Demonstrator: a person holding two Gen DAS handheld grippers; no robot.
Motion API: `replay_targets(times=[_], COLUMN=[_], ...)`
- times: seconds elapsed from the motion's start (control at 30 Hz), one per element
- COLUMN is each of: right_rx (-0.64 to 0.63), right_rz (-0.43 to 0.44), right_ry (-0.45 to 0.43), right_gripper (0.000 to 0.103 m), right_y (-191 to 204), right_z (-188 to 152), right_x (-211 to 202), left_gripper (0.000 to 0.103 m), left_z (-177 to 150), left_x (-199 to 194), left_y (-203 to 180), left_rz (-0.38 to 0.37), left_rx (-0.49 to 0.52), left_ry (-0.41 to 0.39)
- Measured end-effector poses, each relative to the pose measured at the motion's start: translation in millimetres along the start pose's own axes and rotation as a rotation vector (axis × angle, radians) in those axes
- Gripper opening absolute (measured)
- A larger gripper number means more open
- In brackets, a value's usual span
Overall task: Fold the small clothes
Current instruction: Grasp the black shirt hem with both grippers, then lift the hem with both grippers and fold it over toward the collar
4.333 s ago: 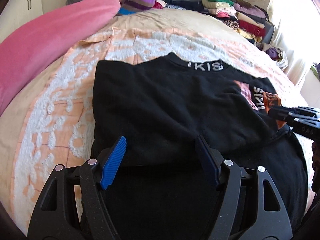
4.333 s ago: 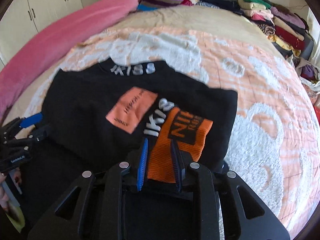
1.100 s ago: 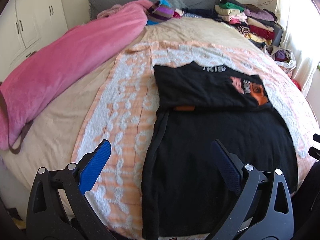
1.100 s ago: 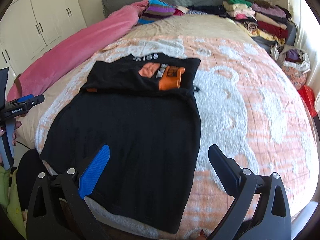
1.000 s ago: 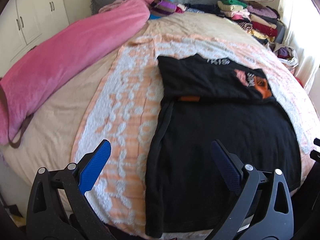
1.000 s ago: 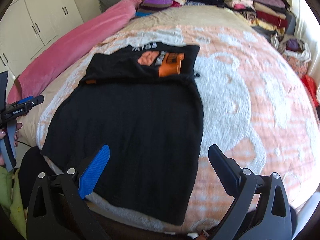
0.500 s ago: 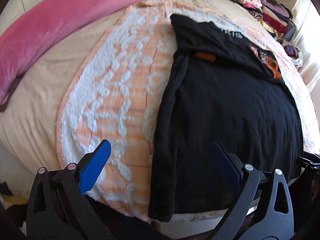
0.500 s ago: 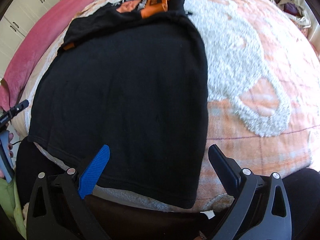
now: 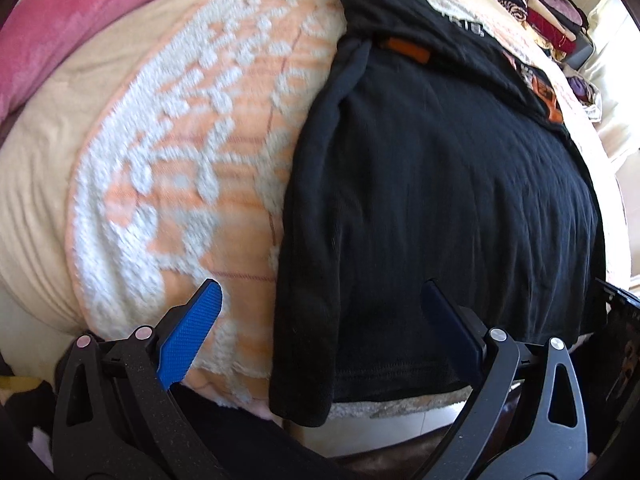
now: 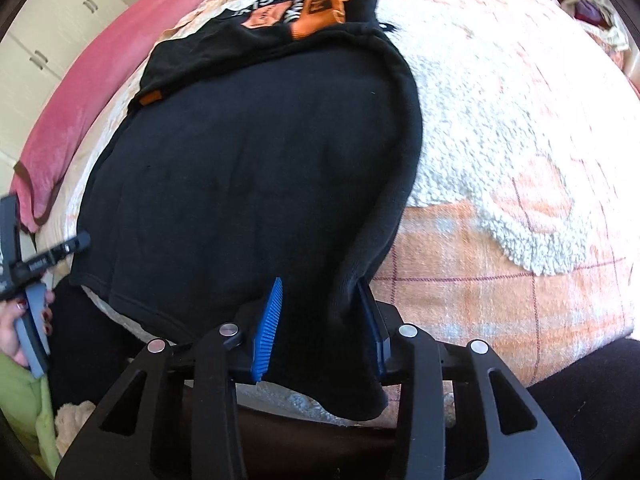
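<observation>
A black knit garment with orange patches and white lettering (image 10: 248, 168) is spread flat on the bed, over a peach and white fleece blanket (image 10: 500, 152); its far end is folded back on itself toward 12 o'clock, where the orange patches are shown, and its near hem hangs at the edge of the bed toward 6 o'clock.

In the right wrist view, the right hand-held gripper (image 10: 320, 328) is seen at the garment's near corner at about 6 o'clock. Its jaws are closing, and the rolled side edge and hem of the garment are gathered between the blue pad (image 10: 269, 332) and the opposite pad. Whether the cloth is already pressed by both pads cannot be told with certainty, though it fills the gap.

In the left wrist view, the left hand-held gripper (image 9: 320, 332) is held released, with its jaws spread wide. The garment's other near corner lies between them and below: one blue pad (image 9: 191, 332) is set over the blanket at about 8 o'clock, the other over the black cloth at about 4 o'clock. No cloth is pinched.

In the right wrist view, the left hand-held gripper is seen at 9 o'clock, held by a hand (image 10: 16, 328). A pink plush blanket (image 9: 72, 24) is laid along the bed's side at about 10 o'clock, and stacked folded clothes (image 9: 540, 4) are visible at 1 o'clock.
</observation>
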State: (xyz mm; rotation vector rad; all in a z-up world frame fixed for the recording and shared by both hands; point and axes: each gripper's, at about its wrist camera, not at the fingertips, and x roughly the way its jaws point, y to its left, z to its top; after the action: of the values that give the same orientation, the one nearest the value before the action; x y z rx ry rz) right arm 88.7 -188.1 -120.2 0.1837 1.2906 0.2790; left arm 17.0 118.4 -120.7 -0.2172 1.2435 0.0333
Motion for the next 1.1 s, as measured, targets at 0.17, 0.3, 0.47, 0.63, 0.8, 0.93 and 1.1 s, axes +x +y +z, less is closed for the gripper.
replay_targets(times=[0.17, 0.3, 0.47, 0.63, 0.8, 0.93, 1.1], right_rx=[0.011, 0.052, 0.091, 0.051, -0.043, -0.041, -0.052], right_rz=[0.003, 0.04, 0.085, 0.144, 0.145, 0.175, 0.174], right_ry=[0.032, 0.024, 0.007, -0.066, -0.175, -0.248, -0.319], right_gripper=[0.044, 0.036, 0.019, 0.01, 0.009, 0.009, 0.008], right_y=[-1.9, -12.1, -20.8, -17.3, -4.9, -8.2, -6.0], right_z=[1.1, 0.2, -0.1, 3.3, 15.6, 31.8, 61.4], right_x=[6.1, 3.2, -2.0, -18.9, -39.5, -53.5, -59.7], left_gripper=[0.09, 0.056, 0.007, 0.004, 0.004, 0.004, 0.003], left_z=[-3.6, -3.9, -1.8, 2.2, 17.4, 33.2, 61.4], left_x=[4.5, 0.4, -7.0, -22.9, -55.0, -66.9, -69.0], left_y=[-1.8, -2.9, -2.6, -9.7, -4.3, 0.6, 3.2], left_rz=[-0.037, -0.052, -0.099, -0.11, -0.154, -0.182, -0.226], left_rx=[-0.001, 0.0, 0.002, 0.055, 0.045, 0.016, -0.037], left_ry=[0.013, -0.009, -0.029, -0.082, -0.186, -0.241, -0.27])
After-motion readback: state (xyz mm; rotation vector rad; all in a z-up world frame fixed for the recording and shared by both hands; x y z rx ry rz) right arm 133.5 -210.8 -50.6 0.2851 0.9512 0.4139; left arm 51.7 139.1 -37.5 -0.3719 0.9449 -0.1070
